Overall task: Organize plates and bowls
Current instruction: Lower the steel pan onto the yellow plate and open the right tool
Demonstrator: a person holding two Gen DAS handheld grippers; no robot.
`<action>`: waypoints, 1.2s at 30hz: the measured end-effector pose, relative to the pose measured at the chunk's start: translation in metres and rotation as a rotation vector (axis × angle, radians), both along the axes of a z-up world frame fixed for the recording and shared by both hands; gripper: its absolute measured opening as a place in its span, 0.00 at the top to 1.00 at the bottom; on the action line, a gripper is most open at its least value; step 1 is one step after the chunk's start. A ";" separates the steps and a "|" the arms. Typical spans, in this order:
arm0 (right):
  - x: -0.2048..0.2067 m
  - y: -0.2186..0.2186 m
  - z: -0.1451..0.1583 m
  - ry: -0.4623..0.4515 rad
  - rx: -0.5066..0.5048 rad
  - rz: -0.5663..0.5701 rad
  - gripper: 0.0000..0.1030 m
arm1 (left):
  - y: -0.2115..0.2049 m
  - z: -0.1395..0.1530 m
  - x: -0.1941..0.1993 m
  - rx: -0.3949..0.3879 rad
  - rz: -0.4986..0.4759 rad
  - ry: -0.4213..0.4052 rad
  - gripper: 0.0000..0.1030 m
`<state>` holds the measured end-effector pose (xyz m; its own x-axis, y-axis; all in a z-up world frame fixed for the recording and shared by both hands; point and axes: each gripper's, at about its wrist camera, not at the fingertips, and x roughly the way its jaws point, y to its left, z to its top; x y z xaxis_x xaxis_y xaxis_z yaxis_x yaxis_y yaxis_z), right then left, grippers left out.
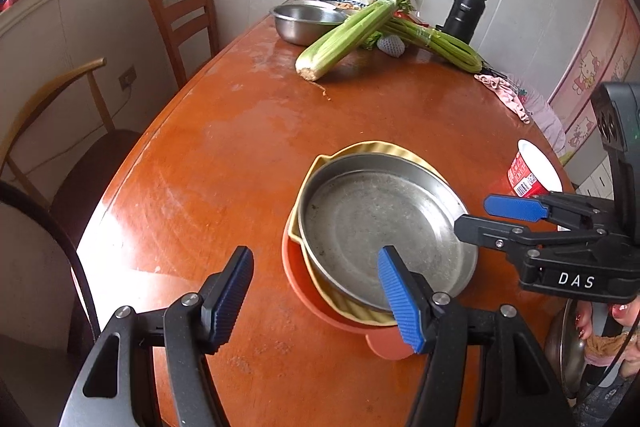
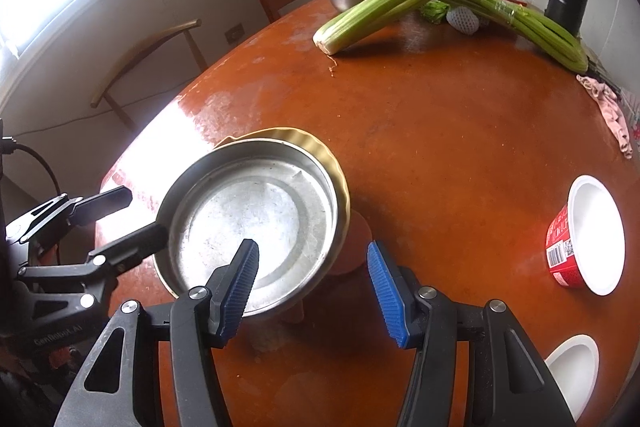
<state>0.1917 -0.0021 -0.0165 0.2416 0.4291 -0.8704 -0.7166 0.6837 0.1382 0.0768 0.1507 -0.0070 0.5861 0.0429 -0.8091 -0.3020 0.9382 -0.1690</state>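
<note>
Three dishes stacked mid-worktop [image 1: 224, 147]: steel plate [image 1: 384, 227] atop yellow fluted plate [image 1: 360, 311], atop orange plate [image 1: 304, 287]. Your left hand-held gripper [image 1: 316, 297] jaws apart, one finger over steel plate, gripping nothing. Your right hand-held gripper [image 2: 312, 293] likewise apart, straddling stack's edge, empty.

The steel plate [image 1: 372, 223] hides most of the yellow dish [image 1: 384, 149] and orange plate [image 1: 304, 275]; a white bowl [image 2: 574, 371] is cut off at the picture's lower right edge.
</note>
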 end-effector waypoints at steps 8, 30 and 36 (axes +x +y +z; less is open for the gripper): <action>0.005 0.005 -0.017 0.061 -0.028 -0.005 0.43 | 0.011 -0.026 0.005 -0.097 0.016 0.058 0.37; -0.002 0.015 -0.026 0.040 -0.076 0.023 0.42 | -0.002 -0.031 0.036 -0.115 -0.065 0.053 0.36; 0.002 0.007 -0.024 0.039 -0.069 0.007 0.42 | -0.009 -0.032 0.050 -0.111 -0.097 0.052 0.37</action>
